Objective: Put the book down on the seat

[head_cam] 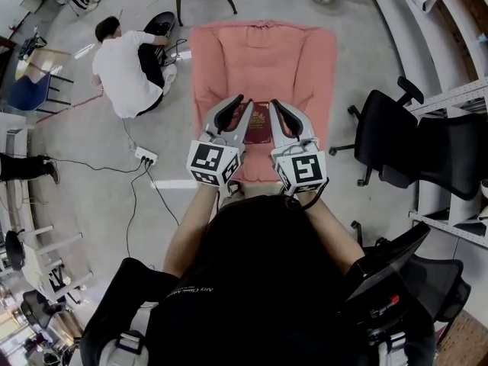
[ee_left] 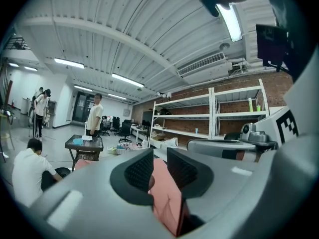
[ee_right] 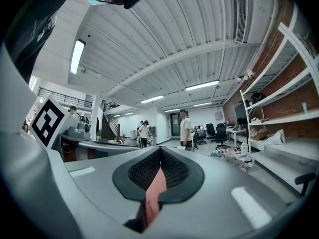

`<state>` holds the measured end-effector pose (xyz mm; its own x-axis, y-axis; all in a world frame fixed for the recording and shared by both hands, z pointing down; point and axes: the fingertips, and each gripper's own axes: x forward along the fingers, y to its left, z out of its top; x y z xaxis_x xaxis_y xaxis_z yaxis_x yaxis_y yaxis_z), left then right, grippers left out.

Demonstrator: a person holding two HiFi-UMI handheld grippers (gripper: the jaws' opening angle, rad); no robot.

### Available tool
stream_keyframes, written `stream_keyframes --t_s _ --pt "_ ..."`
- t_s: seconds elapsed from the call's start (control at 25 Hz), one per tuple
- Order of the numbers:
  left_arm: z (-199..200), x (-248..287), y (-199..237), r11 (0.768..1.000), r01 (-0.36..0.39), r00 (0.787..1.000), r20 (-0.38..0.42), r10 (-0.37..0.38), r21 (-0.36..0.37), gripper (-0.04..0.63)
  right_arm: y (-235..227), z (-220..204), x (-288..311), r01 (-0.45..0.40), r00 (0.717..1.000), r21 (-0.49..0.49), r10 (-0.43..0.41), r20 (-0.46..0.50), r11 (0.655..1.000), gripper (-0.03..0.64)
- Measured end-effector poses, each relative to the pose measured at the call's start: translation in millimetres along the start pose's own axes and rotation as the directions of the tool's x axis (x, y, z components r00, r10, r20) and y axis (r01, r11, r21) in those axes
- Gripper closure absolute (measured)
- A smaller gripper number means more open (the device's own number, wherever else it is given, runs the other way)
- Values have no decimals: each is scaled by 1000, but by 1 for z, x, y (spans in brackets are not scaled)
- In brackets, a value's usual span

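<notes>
Left claw (head_cam: 239, 102) and right claw (head_cam: 276, 106) both clamp the book (head_cam: 258, 125); we lower it level onto the seat (head_cam: 263, 52), then release.

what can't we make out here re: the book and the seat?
- Whether the book rests on the seat or sits above it: the head view looks down, with no height cue.
- The book's side edges: head view, under the left gripper and right gripper.
- Cover print: head view, too small.
- The book in both gripper views: it cannot be picked out, because grey jaws fill the lower frame.
</notes>
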<state>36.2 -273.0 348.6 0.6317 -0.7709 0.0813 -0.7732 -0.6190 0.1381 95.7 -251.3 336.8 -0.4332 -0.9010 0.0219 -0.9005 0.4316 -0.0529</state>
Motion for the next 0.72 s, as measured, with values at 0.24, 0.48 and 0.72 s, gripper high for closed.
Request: stream_keyframes --t_s 0.24,0.48,0.72 --pt "-5 0 -5 1000 3 1000 -11 -3 10 511 -1 -5 -2 7 1000 -2 -7 -14 1000 604" --pt "-4 3 -3 1000 9 1000 -16 -9 15 511 0 -8 3 14 999 -30 -15 -48 999 604" --pt "-6 4 -5 1000 19 1000 -22 -19 10 511 -1 -9 2 21 998 -32 -23 -61 999 606"
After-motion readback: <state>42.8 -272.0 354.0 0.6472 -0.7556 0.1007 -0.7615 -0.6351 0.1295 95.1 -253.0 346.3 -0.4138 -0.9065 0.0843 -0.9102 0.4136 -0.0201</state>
